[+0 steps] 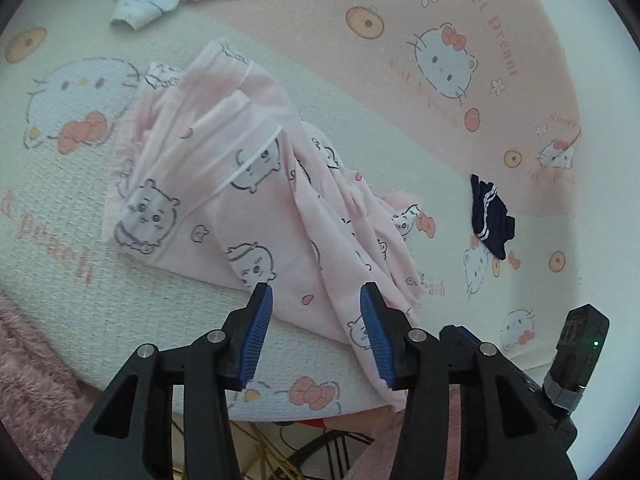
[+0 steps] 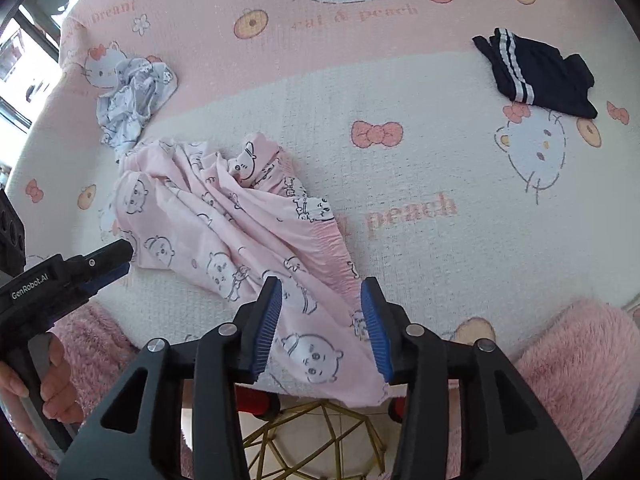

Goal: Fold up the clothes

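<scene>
Pyjamas (image 2: 240, 232) lie crumpled, folds hidden, between spread left tongs (image 1: 316, 300) and right tongs (image 2: 322, 294)

Home: cartoon-cat cover (image 2: 440, 152), pink fluffy cushion (image 2: 580, 360)

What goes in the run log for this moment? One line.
left gripper: open over pink pajamas | right gripper: open, same garment | navy garment, white garment: untouched

Bed cover (image 2: 420, 128) print: "Sweet Dream", "cat & peach". Left tool (image 2: 120, 258) body: "GenRobot.AI".
</scene>
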The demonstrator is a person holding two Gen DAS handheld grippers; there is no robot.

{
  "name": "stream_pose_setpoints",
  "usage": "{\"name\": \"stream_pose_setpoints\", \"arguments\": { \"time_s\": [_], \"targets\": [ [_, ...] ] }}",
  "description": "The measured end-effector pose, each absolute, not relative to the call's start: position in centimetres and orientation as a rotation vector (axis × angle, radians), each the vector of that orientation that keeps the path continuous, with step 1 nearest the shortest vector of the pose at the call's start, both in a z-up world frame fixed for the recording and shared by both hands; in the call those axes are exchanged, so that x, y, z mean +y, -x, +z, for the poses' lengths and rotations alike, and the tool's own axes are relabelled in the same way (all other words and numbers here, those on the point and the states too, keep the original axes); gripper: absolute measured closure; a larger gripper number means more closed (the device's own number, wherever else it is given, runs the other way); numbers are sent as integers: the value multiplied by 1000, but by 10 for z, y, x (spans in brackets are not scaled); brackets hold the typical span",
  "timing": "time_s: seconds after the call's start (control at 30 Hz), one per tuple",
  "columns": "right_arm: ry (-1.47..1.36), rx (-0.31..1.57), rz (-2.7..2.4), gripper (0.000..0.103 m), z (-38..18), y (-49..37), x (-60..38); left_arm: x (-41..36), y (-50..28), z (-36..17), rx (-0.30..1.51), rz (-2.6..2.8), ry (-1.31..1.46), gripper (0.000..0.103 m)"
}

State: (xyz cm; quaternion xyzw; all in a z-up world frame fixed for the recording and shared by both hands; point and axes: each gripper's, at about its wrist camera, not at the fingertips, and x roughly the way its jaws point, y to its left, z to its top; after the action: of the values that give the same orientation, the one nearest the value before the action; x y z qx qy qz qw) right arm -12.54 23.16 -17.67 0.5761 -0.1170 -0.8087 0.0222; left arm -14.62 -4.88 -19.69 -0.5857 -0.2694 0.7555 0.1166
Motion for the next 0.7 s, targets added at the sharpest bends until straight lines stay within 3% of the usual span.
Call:
{"name": "stream_pose_setpoints", "arguments": {
  "time_s": [0.07,0.13,0.17,0.23,0.3,0.33,0.37,0.4,0.6,0.7],
  "targets": [
    [-1796,-340,-2520,56,-183,140,232,-35,158,-208,-815,2127,1725,48],
    [-1792,-312,-2544,36,-187,154,233,-15,169,-221,-755,2087,1762,48],
    [-1798,-295,-2547,31,-190,160,234,-4,175,-227,-699,2098,1797,48],
    [-1820,-263,-2532,31,-200,174,234,10,177,-238,-622,2135,1836,48],
    [-1873,-271,-2440,31,-217,184,232,16,175,-241,-584,2171,1827,60],
    [-1899,-276,-2392,45,-226,189,231,17,173,-238,-550,2189,1816,73],
    [-1893,-336,-2317,79,-232,189,228,17,171,-236,-516,2207,1804,84],
    [-1879,-400,-2238,87,-239,190,226,13,168,-232,-490,2233,1795,89],
    [-1764,-412,-2387,101,-209,180,220,-37,164,-181,-396,2493,1664,97],
    [-1590,-406,-2498,102,-148,178,227,-65,171,-129,-402,2588,1504,98]
  ]
}}
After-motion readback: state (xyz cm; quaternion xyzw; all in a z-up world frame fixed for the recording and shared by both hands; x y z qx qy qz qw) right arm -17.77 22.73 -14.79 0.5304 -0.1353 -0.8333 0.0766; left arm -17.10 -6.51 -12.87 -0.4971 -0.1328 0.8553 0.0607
